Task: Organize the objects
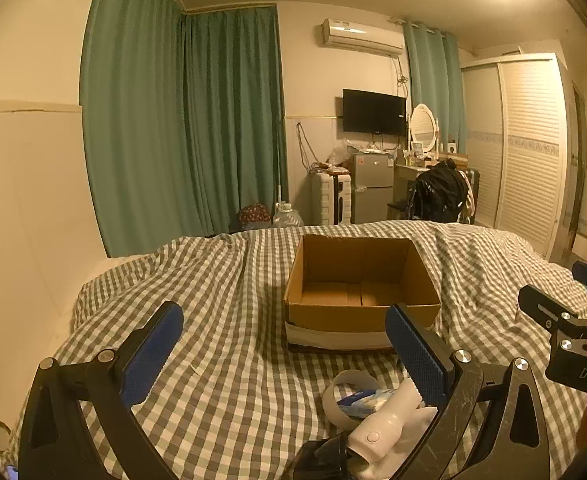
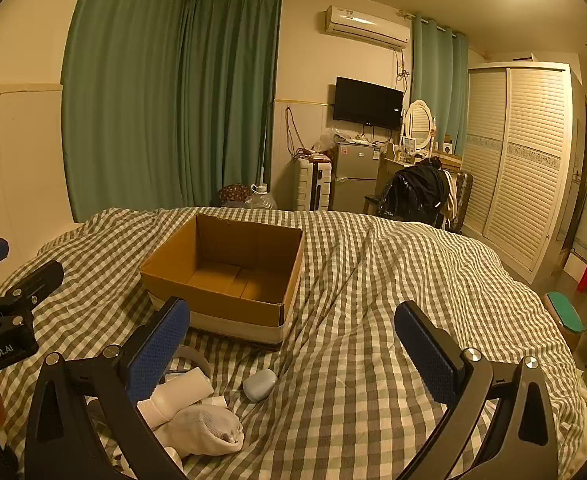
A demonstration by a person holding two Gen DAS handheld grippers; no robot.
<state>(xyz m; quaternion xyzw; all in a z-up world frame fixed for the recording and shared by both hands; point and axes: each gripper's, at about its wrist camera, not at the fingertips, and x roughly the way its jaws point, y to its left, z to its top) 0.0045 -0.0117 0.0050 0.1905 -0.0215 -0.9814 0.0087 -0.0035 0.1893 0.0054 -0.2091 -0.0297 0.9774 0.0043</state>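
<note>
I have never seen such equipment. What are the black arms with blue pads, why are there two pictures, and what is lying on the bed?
These are two handheld grippers, one in each hand of a person. Each carries a camera that looks forward along its own fingers, so there are two pictures. The left gripper and the right gripper are both open and hold nothing. On the checked bedcover stands an open cardboard box, apparently empty. Nearer lie a white sock, a white bottle and a small grey-blue case.

Open brown cardboard box point(image 2: 229, 276) upright on the bed; near it white sock point(image 2: 203, 430), grey pebble-shaped case point(image 2: 259, 385).
</note>
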